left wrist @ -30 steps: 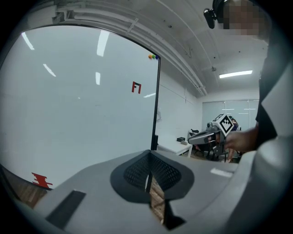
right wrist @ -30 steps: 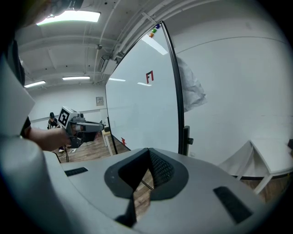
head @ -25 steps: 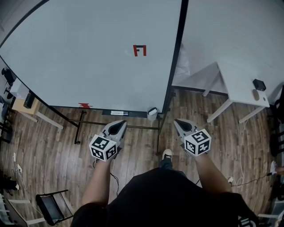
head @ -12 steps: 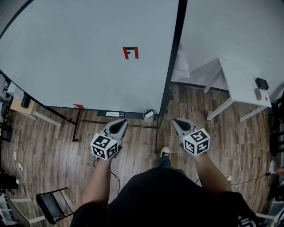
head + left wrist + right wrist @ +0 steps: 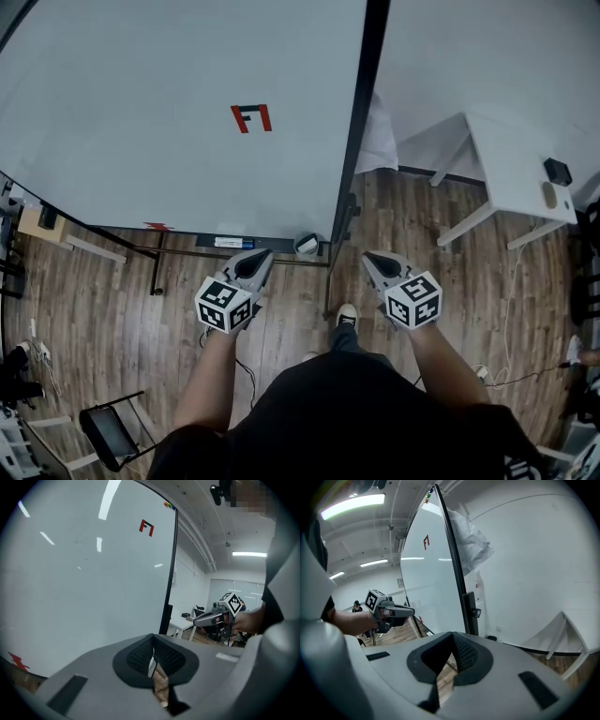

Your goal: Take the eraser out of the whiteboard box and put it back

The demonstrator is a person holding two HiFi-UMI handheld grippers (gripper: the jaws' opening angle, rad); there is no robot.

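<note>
Setting: wood-plank floor [image 5: 281, 309] in an office room, with a large whiteboard [image 5: 169, 112] on a black-framed stand and a plain white wall to the board's right. Board face: blank apart from one small red-and-black mark [image 5: 250, 118] near the middle and a red mark low at the left edge. Whiteboard box [image 5: 307, 244]: a small pale container at the board's bottom right corner, at the end of the lower rail beside the black upright. Eraser: not separable from the box at this size. Left gripper [image 5: 251, 266]: held out below the board's bottom edge, jaws together, nothing between them. Right gripper [image 5: 377, 266]: level with it, on the far side of the black upright, jaws meeting at the tips, nothing between them. Relation: the box lies between the two grippers and just beyond their tips, touching neither. Also present: a white table [image 5: 511, 169] by the right wall, carrying small dark items; a black chair [image 5: 111, 433] at lower left.
</note>
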